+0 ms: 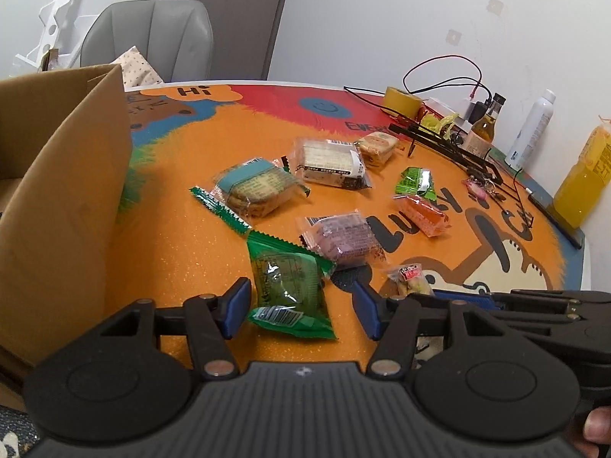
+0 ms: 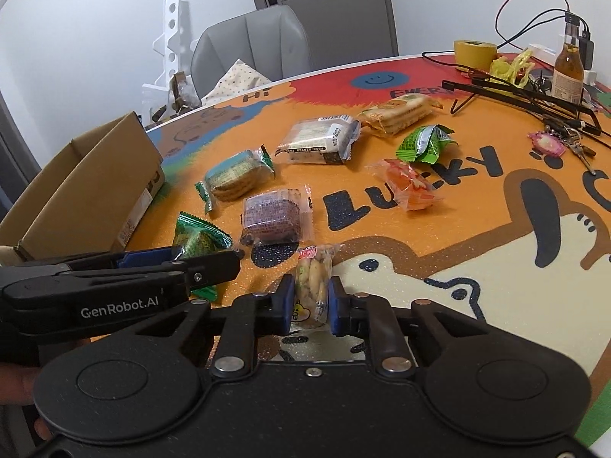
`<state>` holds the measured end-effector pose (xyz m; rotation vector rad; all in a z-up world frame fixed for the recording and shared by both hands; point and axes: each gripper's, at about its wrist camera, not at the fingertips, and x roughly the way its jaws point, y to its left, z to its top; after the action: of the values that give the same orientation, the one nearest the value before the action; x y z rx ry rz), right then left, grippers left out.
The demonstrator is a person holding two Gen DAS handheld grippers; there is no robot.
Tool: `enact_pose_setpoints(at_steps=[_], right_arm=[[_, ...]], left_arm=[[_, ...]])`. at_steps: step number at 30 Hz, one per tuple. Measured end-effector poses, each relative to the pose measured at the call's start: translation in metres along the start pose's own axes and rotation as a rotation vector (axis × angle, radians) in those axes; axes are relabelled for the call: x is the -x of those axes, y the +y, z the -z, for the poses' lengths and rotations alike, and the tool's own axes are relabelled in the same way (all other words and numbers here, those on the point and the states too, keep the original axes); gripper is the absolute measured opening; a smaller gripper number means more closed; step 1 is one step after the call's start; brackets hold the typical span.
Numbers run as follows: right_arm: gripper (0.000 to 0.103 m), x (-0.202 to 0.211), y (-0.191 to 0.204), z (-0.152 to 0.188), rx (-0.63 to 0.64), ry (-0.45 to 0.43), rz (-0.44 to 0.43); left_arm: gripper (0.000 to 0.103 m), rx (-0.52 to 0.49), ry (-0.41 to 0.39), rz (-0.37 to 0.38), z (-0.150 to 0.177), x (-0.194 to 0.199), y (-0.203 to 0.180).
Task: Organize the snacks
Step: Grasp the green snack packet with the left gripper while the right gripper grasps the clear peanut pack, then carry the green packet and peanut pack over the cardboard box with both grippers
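Note:
Several wrapped snacks lie on the orange cartoon table mat [image 1: 183, 236]. My left gripper [image 1: 301, 311] is open, its blue pads on either side of a dark green packet [image 1: 288, 286] without touching it. My right gripper [image 2: 311, 301] is shut on a small clear packet of pale snacks [image 2: 312, 286], also seen in the left wrist view [image 1: 410, 280]. A purple packet [image 2: 273, 213], a teal cracker packet [image 2: 235, 175], a white cracker packet [image 2: 319, 141], a beige biscuit packet [image 2: 397, 112], a light green packet [image 2: 424, 145] and an orange packet [image 2: 408, 187] lie further back.
An open cardboard box [image 1: 57, 191] stands at the table's left edge [image 2: 88, 187]. At the far right are a yellow tape roll [image 2: 475, 51], a brown bottle [image 2: 569, 72], a black wire stand [image 2: 527, 95], keys [image 2: 565, 145], a white spray bottle [image 1: 532, 126] and an orange juice bottle [image 1: 584, 179]. A grey chair [image 2: 248, 45] stands behind.

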<state>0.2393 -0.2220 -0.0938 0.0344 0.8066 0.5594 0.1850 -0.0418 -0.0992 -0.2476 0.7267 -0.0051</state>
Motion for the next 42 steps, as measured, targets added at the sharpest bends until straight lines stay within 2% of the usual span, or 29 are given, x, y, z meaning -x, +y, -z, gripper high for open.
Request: enact_pose_setpoints(at_steps=[2,4,18,35,42], right_arm=[[0.017,0.002,0.000,0.001,-0.008,-0.004,-0.005],[0.017,0.005,0.001,0.002,-0.012,-0.010,-0.007],[0.017,0.037,0.010,0.001,-0.028,-0.088,-0.034],[0.017,0.062,0.036,-0.016,0.002,-0.188,-0.096],[0.017,0.062,0.052,-0.030,0.022,-0.219,-0.153]], left_arm=[[0.035,-0.001,0.005,-0.013,-0.001,0.000,0.000],[0.032,-0.001,0.009,-0.012,0.000,0.002,0.000],[0.031,-0.001,-0.049,0.020,0.001,0.048,-0.008],[0.031,0.003,-0.185,-0.017,-0.017,0.111,-0.001],[0.031,0.013,-0.237,-0.034,-0.029,0.132,0.010]])
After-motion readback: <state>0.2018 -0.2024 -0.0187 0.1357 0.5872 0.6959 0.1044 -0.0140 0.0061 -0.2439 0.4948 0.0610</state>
